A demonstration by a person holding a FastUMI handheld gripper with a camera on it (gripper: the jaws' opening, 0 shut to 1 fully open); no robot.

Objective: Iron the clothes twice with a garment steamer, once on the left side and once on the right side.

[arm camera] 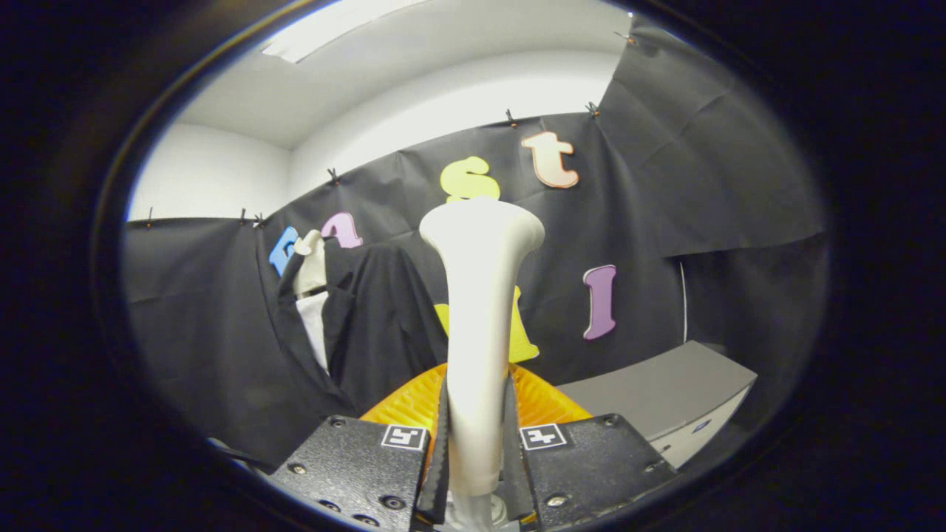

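Clamped between my claw (477, 443) fingers is the white handle of the garment steamer (479, 318), and both fingers press against it, one on each side, so the claw is narrowed to the handle's width and has a firm hold on it. From my remote seat I see the steamer standing upright out of the claw, its slim shaft rising straight ahead of the fingers and flaring into a wide, rounded head at the top.

Largest thing beyond it is the black cloth wall (665, 222) of the booth, pinned up along its upper edge with small clips. Against that wall, to the left of the steamer and well beyond the fingers, hangs the black garment (377, 318), a dark jacket draped over a white dress form (312, 270) with a strip of white showing at its open front. The steamer head is apart from the garment, not touching it.

To the right and lower down I see a grey worktop (658, 395), with a pale front face. Just behind the fingers, either side of the handle, an orange ribbed piece (410, 403) fans out; I cannot tell what it belongs to. Above the wall the white ceiling carries a bright light panel (332, 26).
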